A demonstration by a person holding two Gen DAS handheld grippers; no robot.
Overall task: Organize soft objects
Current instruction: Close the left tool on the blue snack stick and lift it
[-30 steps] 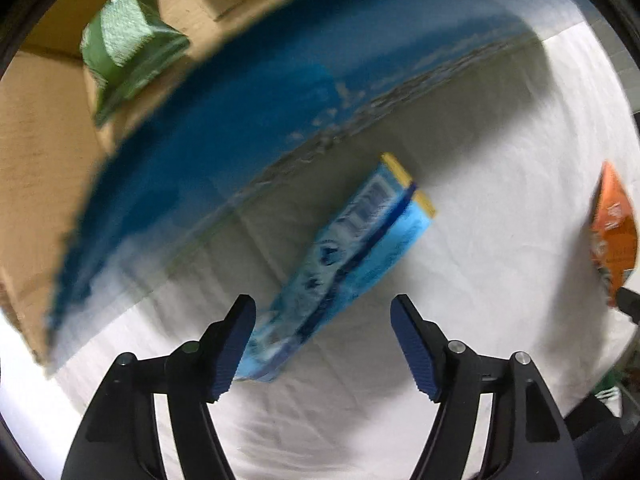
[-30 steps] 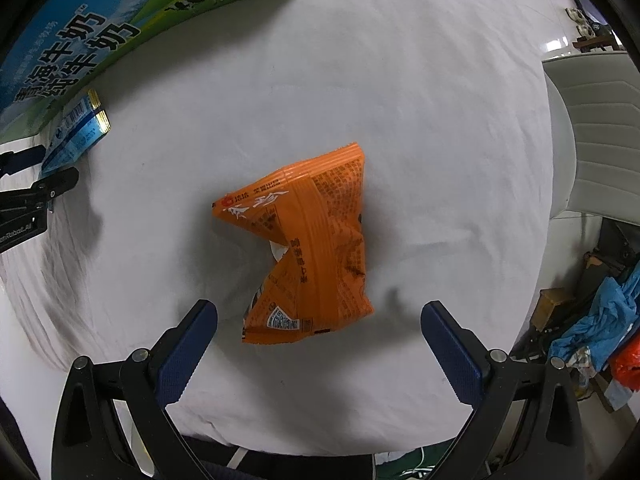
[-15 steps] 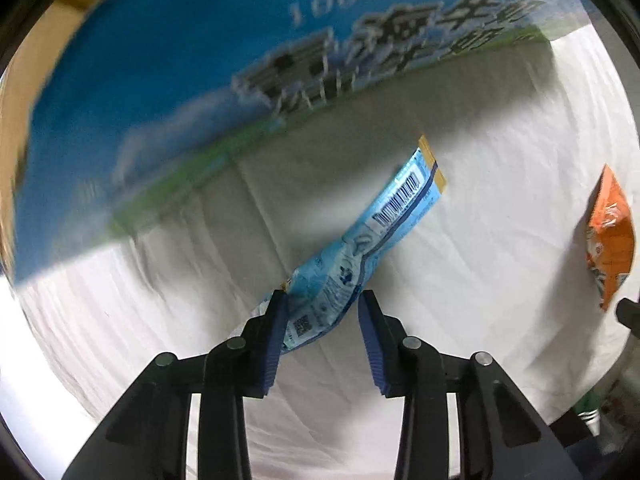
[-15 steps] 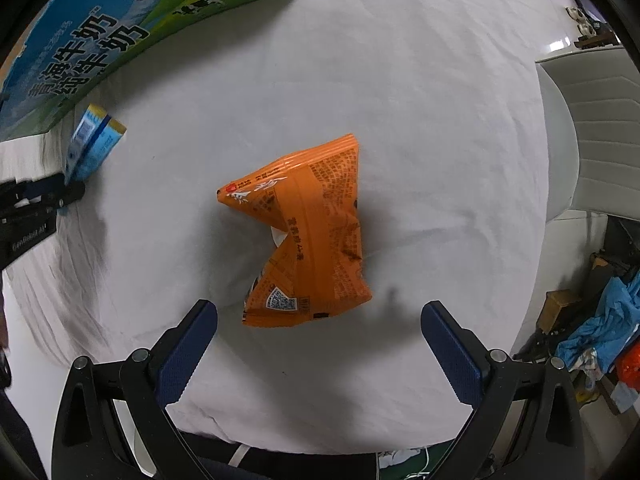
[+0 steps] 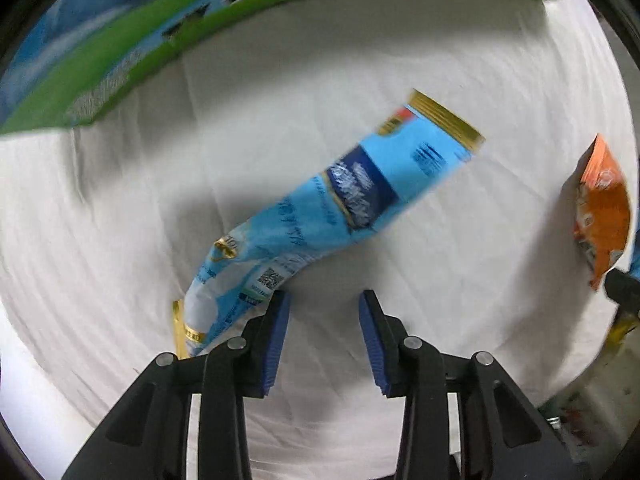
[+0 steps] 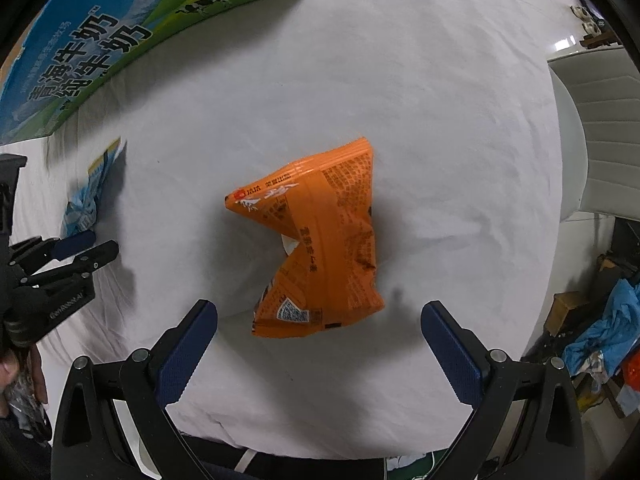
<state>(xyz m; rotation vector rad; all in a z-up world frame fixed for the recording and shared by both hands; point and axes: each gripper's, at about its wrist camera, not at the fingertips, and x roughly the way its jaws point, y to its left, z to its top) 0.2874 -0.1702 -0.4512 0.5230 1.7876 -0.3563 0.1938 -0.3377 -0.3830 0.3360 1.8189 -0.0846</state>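
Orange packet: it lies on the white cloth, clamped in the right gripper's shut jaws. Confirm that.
Wrong about the grip. The right wrist view shows the right gripper with its jaws wide open. The orange packet lies on the white cloth as stated, but loose, and neither finger touches it.

left gripper (image 5: 322, 300): jaws narrowed, now empty | light-blue plastic snack packet (image 5: 320, 220): slipped left of jaws, flipped, printed front up
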